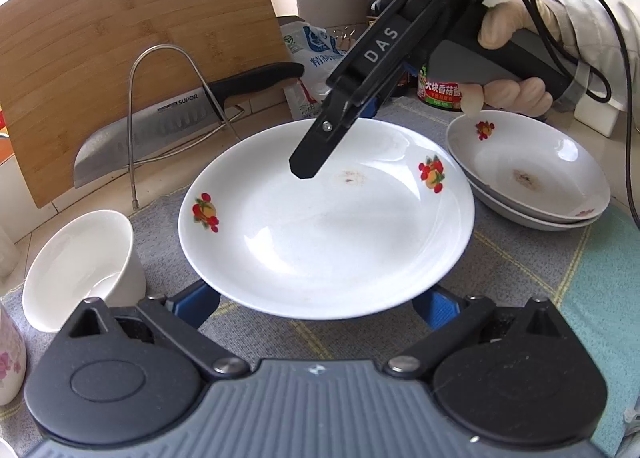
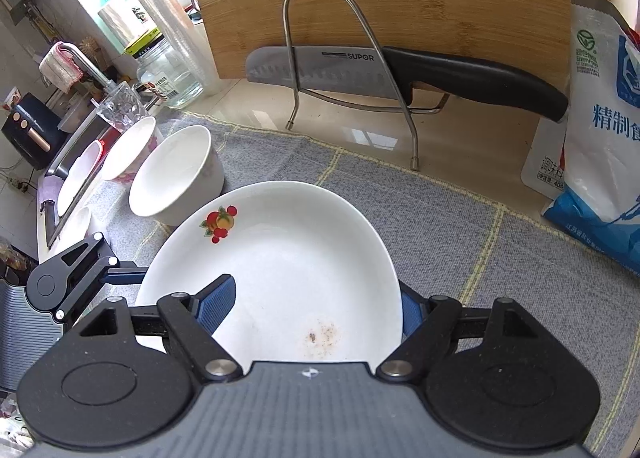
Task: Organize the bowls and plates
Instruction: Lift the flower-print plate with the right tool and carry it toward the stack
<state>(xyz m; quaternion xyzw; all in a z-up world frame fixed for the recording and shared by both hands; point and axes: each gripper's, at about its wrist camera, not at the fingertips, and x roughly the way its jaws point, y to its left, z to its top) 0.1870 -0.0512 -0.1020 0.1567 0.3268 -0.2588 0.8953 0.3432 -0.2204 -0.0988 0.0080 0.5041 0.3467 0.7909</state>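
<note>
Right gripper (image 1: 308, 169): I see it angled down, pinching plate (image 1: 326, 217) rim at 12 o'clock.
Left gripper (image 1: 320, 306): jaws spread beneath plate (contact unclear).
Right wrist only: sink (image 2: 60, 177) at 9 o'clock.

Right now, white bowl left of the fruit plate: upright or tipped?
Tipped. The white bowl lies on its side on the grey mat, mouth facing sideways and up, beside the plate.

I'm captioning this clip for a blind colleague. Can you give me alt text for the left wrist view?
A white plate with fruit decals is held between the left gripper below and the right gripper at its far rim. Two stacked plates sit right, a white bowl left, a knife in a wire rack behind.
</note>
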